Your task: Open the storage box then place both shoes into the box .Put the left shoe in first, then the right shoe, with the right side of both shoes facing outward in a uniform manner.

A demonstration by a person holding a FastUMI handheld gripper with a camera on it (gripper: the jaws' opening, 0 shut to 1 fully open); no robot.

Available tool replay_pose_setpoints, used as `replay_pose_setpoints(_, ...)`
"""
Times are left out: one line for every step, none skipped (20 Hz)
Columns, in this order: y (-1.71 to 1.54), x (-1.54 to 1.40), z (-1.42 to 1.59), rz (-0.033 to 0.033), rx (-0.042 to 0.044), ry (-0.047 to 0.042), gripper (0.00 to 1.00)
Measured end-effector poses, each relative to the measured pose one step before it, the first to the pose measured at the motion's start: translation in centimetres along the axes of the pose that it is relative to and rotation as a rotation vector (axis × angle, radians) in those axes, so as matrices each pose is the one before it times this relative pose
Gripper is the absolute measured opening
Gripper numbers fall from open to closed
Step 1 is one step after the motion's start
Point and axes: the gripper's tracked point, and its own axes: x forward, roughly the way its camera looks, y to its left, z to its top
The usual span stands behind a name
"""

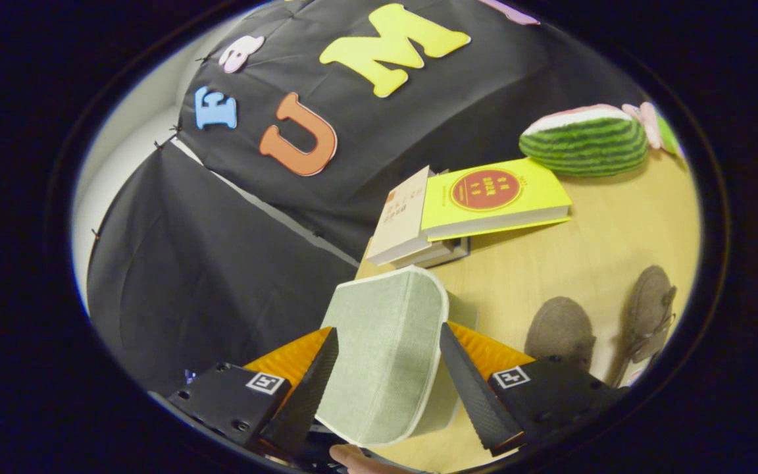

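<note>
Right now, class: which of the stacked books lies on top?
The yellow book, with a red circle on its cover; the paler books lie beneath. The tongs straddle the box lid.

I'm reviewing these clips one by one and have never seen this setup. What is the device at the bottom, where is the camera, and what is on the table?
There is no robot arm here: a person carries a handheld gripper, and the camera rides on it, looking forward along its jaws. Those jaws stand on either side of a pale green fabric panel, apparently the storage box lid; whether they press it I cannot tell. Beyond them lies a wooden table with two grey-brown shoes, a stack of books topped by a yellow one, and a watermelon-shaped plush.
</note>
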Motion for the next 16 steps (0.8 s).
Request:
replay_pose_setpoints(-0.309, 0.567, 0.236, 0.02931, 0.00877, 0.01054, 0.99)
replay_pose_setpoints(-0.101, 0.527, 0.18, 0.04093, 0.01176, 0.02172, 0.99)
replay_pose_setpoints(-0.252, 0.362, -0.32, 0.03507, 0.01521, 0.03041, 0.99)
replay_pose_setpoints(-0.714, 0.422, -0.055, 0.00586, 0.02131, 0.0324, 0.99)
replay_pose_setpoints(-0.957, 0.468, -0.468, -0.00575, 0.01775, 0.04681, 0.99)
replay_pose_setpoints(-0.863, 0.433, -0.401, 0.01137, 0.01325, 0.04356, 0.99)
replay_pose_setpoints(-0.293, 0.642, 0.133, 0.01793, 0.01599, 0.02506, 0.99)
replay_pose_setpoints(-0.045, 0.128, 0.079, 0.03354, 0.01264, 0.00897, 0.99)
replay_pose_setpoints(0.033, 0.033, -0.041, 0.03243, 0.00776, 0.01303, 0.99)
replay_pose_setpoints(-0.163, 0.476, -0.382, 0.02006, 0.00818, 0.02344, 0.99)
replay_pose_setpoints(-0.486, 0.543, -0.745, -0.00444, 0.00995, 0.04181, 0.98)
replay_pose_setpoints(-0.421, 0.466, -0.551, -0.00493, 0.00847, 0.03671, 0.99)
replay_pose_setpoints(0.065, 0.301, -0.558, -0.00006, 0.00109, 0.02992, 0.98)
replay_pose_setpoints(0.532, 0.167, 0.326, 0.01744, -0.00502, -0.00909, 0.96)
replay_pose_setpoints(0.368, 0.158, 0.12, 0.01478, -0.01125, 0.00027, 0.93)
replay_pose_setpoints(0.097, -0.062, -0.101, -0.00308, -0.00371, -0.00482, 0.82)
